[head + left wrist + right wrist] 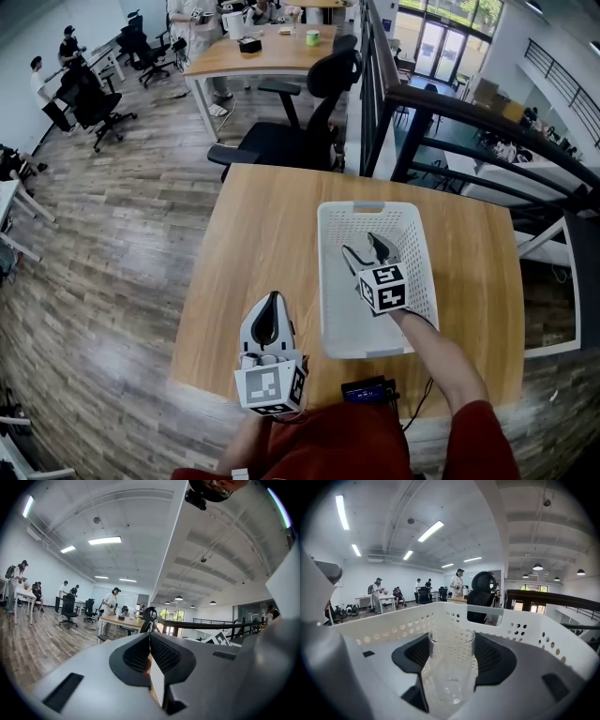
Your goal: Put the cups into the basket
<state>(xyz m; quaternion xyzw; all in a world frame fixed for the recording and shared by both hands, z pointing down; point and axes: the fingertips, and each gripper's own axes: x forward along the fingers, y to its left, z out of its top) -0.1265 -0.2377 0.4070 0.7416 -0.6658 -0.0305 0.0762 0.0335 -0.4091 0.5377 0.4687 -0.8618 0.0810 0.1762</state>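
Observation:
A white perforated basket (323, 281) stands on the right half of the wooden table (253, 225). My right gripper (368, 251) reaches into it from the near side. In the right gripper view a clear glass cup (449, 667) fills the gap between the two black pads, base towards the camera and rim towards the basket's far wall (487, 620); the right gripper (451, 641) is shut on it. My left gripper (270, 314) hovers over the table's near edge, left of the basket, pointing away from me. Its jaws (150, 634) meet in a thin line with nothing between them.
A black office chair (300, 122) stands just beyond the table's far edge. A dark railing (469, 112) runs along the right side. A small black device with a cable (367, 389) lies at the table's near edge. Another desk (272, 52) and several people are farther back.

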